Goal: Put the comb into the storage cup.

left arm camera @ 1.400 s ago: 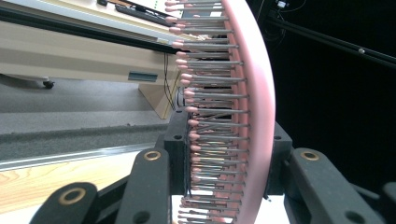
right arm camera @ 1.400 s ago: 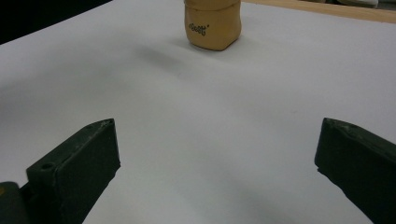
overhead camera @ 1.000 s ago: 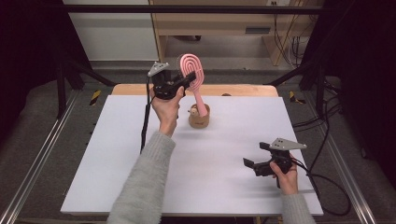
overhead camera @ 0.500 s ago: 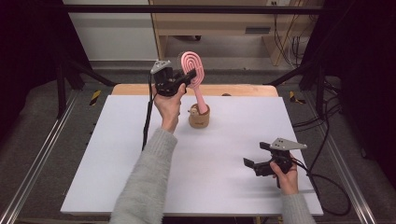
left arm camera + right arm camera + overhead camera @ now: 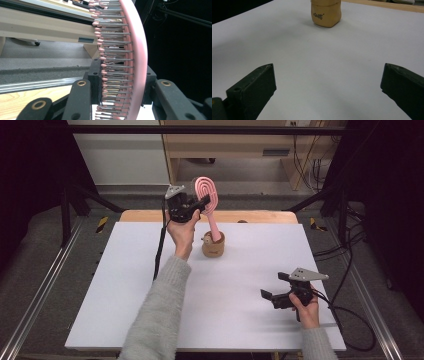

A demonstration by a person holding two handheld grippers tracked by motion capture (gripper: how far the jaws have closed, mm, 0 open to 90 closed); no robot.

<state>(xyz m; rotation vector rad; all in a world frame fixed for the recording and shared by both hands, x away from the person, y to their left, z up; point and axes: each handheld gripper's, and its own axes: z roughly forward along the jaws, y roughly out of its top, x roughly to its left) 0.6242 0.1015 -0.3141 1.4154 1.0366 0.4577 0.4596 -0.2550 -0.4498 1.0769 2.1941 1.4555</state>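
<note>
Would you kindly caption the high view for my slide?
Left gripper clamps pink hairbrush standing in tan holder; right gripper waits open.

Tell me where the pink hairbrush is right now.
In the high view the pink hairbrush stands near the table's far edge, its head clamped in the left gripper and its handle reaching down into the tan holder.

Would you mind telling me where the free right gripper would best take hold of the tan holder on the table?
Probably the tan holder by its plain side walls, low down, coming in level from the right gripper side. It stands upright and squat, and the pink brush handle fills its mouth, so the top is blocked. The open jaws look wide enough.
</note>
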